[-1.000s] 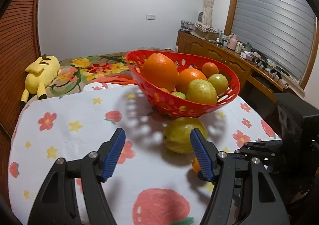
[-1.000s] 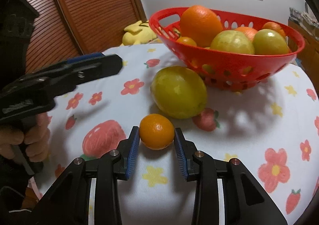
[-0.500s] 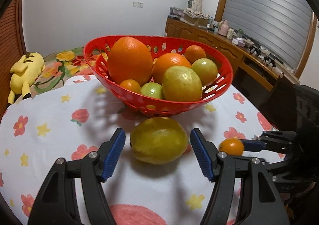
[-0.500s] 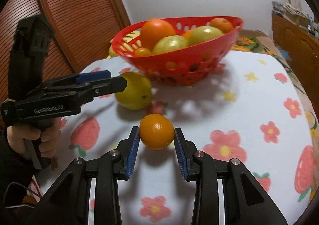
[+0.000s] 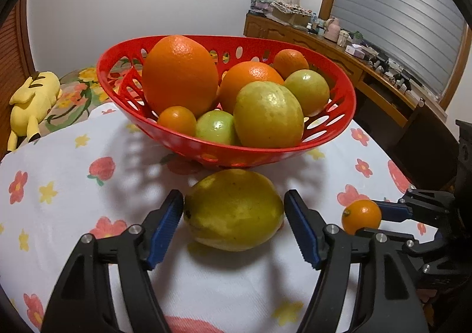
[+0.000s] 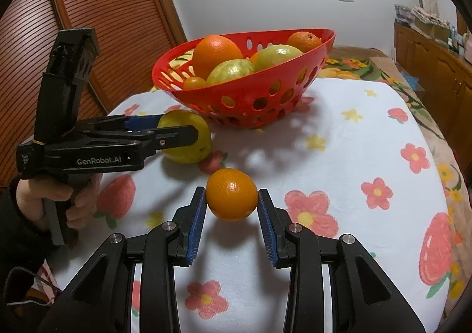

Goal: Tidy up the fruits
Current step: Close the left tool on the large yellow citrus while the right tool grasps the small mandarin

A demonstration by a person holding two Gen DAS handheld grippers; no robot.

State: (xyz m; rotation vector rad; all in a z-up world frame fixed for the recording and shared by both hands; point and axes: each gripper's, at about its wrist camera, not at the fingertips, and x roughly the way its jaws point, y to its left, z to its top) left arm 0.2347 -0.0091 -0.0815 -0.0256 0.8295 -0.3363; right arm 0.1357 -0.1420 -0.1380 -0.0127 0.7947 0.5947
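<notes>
Orange small round citrus (image 6: 231, 198) was clamped by right gripper (image 6: 231, 216); left gripper (image 5: 234, 225), jaws just widened, straddled yellow-green oval fruit (image 5: 234, 209), w/ pads apart from it.

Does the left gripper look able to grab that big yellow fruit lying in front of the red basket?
Probably yes. The left gripper already has its open jaws on either side of the big yellow fruit, which lies on the tablecloth with nothing between the pads and its skin; they have just opened wider.
</notes>
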